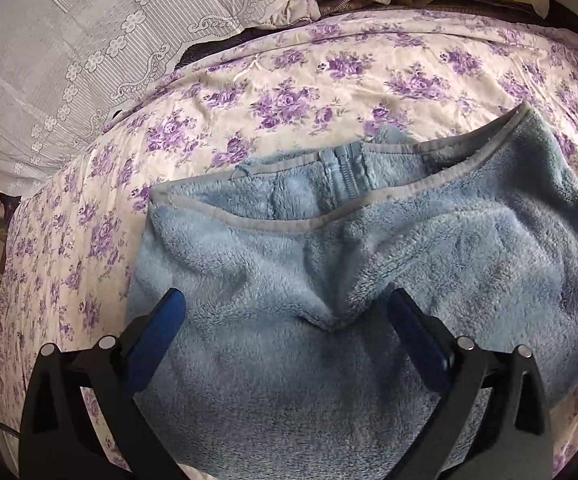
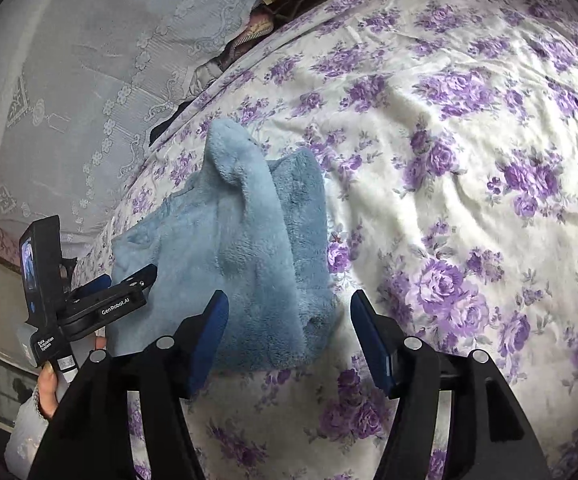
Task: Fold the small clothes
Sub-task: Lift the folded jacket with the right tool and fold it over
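Both tongs stand wide and hold nothing. The left tongs [image 1: 287, 320] hover directly over the blue fleece garment [image 1: 329, 272] — its trimmed opening lies ahead, long axis running across the fingers. The right tongs [image 2: 289, 324] straddle only its near corner, the rest lying ahead-left on the floral bed [image 2: 469, 160]. Left looks nearer.
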`<state>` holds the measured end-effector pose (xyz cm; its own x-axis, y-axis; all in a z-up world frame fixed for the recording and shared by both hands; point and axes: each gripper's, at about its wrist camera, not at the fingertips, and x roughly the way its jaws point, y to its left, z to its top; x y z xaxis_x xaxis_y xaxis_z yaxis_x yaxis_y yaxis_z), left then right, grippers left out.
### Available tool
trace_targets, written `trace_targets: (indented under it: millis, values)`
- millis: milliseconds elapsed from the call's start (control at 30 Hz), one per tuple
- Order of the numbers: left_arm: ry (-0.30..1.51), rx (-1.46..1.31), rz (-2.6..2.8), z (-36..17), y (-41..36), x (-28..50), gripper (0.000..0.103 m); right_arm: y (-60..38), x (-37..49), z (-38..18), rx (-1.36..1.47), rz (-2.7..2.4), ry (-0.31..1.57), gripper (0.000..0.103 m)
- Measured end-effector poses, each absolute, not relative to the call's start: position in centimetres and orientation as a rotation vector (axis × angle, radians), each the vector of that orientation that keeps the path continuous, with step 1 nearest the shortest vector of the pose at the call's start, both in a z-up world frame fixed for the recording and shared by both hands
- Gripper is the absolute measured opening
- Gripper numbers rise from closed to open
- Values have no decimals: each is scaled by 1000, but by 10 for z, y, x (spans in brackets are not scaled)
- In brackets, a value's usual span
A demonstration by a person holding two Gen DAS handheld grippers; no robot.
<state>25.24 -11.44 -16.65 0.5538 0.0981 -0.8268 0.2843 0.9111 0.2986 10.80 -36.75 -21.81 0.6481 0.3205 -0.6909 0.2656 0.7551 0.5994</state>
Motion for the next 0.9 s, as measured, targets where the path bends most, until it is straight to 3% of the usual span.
trace_targets:
  millis: [500,533,567,667,900]
  values:
    - [1010,411,-63,-197,-120,263,99,-366,153,-248,815,89,857,69]
    - [999,409,-63,-197,-120,262,99,-365,154,-248,810,88,856,67]
    - [990,410,-62,-198,-119,261,99,-363,154,-246,802,89,853,59]
    - [988,410,-67,-197,-119,261,99,-359,155,-238,775,94,847,46]
    - [1003,385,-83,-196,-116,263,99,-349,152,-211,705,79,829,32]
